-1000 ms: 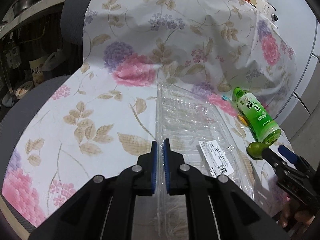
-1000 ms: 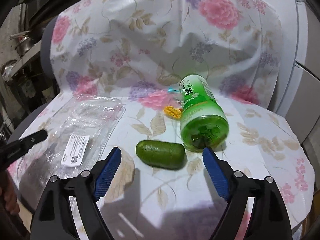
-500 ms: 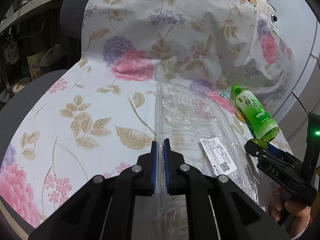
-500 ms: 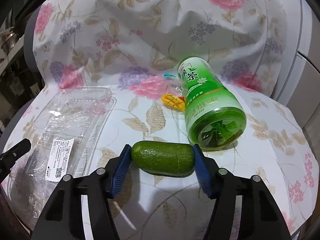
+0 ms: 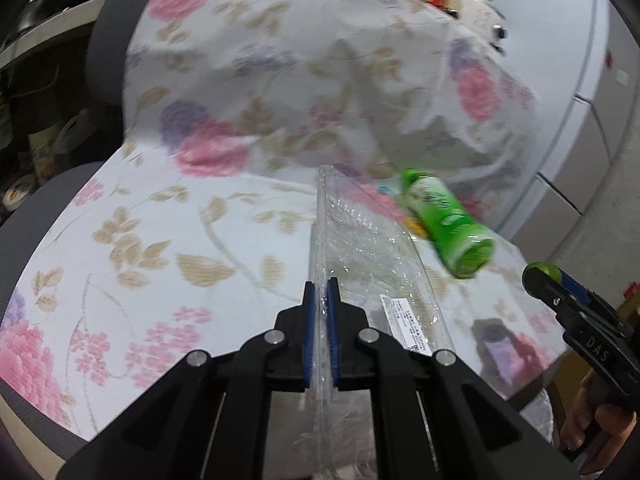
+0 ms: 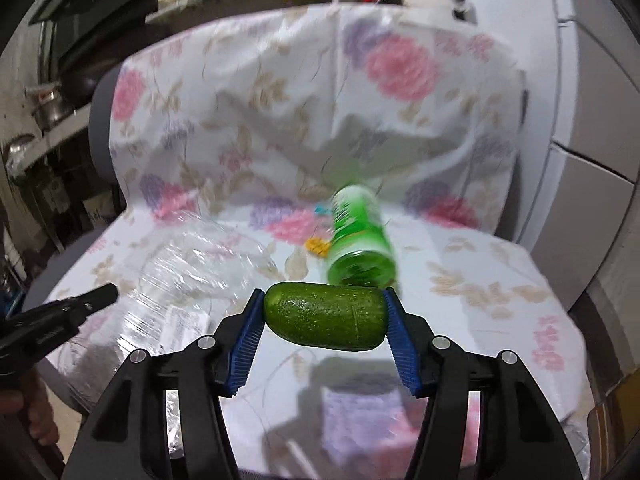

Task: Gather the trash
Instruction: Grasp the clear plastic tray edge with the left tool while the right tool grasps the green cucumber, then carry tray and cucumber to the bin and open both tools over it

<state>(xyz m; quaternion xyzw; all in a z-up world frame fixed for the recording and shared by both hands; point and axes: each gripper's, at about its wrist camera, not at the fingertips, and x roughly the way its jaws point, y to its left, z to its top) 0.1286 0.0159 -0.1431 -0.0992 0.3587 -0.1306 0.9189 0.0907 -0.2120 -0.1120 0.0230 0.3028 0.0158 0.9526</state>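
My left gripper (image 5: 320, 292) is shut on the rim of a clear plastic tray (image 5: 360, 248) with a white label, and holds it tilted up off the flowered cloth (image 5: 160, 240). In the right wrist view the same tray (image 6: 192, 276) hangs at the left from the left gripper (image 6: 100, 294). My right gripper (image 6: 324, 308) is shut on a dark green oblong fruit (image 6: 324, 318), held by its two ends above the cloth. Behind the fruit a green tea bottle (image 6: 360, 240) lies on its side; it also shows in the left wrist view, bottle (image 5: 444, 220).
A small yellow scrap (image 6: 316, 246) lies left of the bottle. The cloth drapes over a grey chair (image 5: 108, 60) seat and back. Shelves with pots (image 6: 48, 112) stand to the left, white cabinets (image 6: 592, 160) to the right. A hand (image 5: 592, 424) holds the right gripper.
The right gripper went from open around the green fruit to shut on it and lifted it off the cloth. The left gripper rose, tipping the tray up onto its edge.
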